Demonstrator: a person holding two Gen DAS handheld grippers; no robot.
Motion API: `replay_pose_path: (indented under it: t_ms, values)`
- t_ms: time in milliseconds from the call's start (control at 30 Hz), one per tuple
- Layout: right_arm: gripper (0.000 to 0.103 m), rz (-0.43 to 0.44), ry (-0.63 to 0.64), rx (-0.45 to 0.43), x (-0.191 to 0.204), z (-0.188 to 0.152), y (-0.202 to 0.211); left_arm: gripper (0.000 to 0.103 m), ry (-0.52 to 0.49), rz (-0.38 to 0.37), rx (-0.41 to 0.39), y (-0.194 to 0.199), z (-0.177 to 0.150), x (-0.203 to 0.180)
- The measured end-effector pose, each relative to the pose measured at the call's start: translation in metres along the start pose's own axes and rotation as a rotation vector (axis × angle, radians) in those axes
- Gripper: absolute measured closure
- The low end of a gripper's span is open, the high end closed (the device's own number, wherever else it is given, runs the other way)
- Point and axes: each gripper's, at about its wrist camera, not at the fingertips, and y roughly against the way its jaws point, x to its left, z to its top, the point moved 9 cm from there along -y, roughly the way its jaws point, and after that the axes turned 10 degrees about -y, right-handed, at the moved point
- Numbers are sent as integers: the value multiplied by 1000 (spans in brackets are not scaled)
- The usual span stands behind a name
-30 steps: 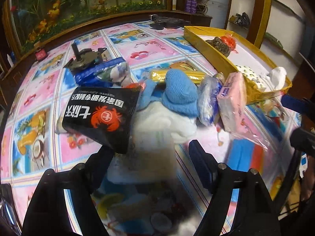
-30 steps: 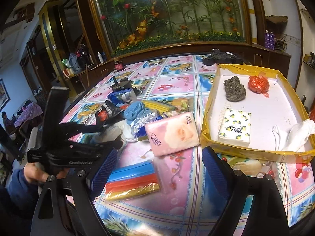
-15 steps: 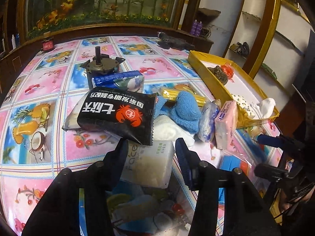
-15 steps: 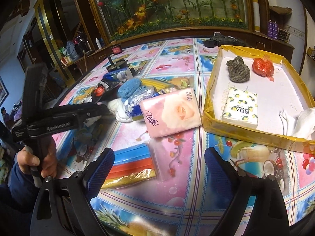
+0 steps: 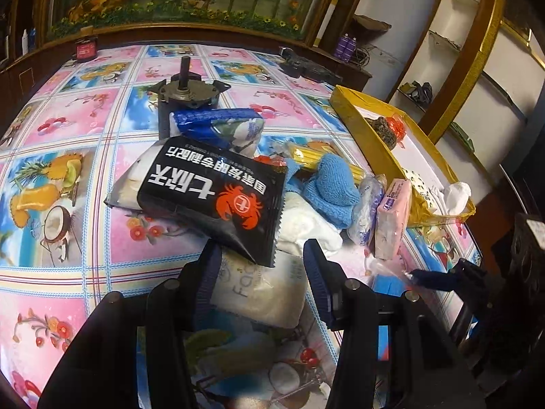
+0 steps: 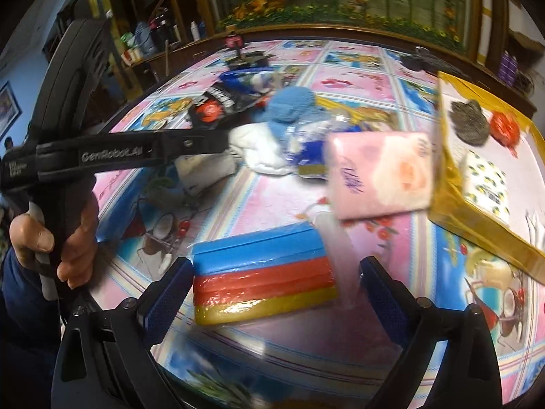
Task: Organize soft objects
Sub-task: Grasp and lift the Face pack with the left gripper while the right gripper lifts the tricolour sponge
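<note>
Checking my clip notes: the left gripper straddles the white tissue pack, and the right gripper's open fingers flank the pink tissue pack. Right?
Not quite. In the right wrist view, the right gripper flanks the blue, red and yellow striped pack; the pink tissue pack lies beyond it. The left gripper does straddle the white tissue pack.

Your left wrist view is sharp and evenly lit, with mild glare on the glossy desk [image 5: 68, 245] cloth. Your right wrist view is motion-blurred: the pink tissue pack [image 6: 381, 173] and yellow box [image 6: 483, 235] rim smear. Both views bend hard at the fisheye edges, and the corners go black.
</note>
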Motion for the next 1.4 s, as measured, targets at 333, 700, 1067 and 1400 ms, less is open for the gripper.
replay_pose_path:
  t_ms: [333,700,1067,1400]
  values:
    - [20,-51,123,31,19,-7,-17,43,26,-2,13,1,-4,6]
    - [21,-6,50,-39,-3,-1,4,29,-87,89,104,19,-31,9]
    - [21,12,33,-47,-5,-4,3,38,-33,104,98,12,-30,19]
    - [21,53,23,-106,-3,0,15,39,-55,52,-49,30,-11,-3]
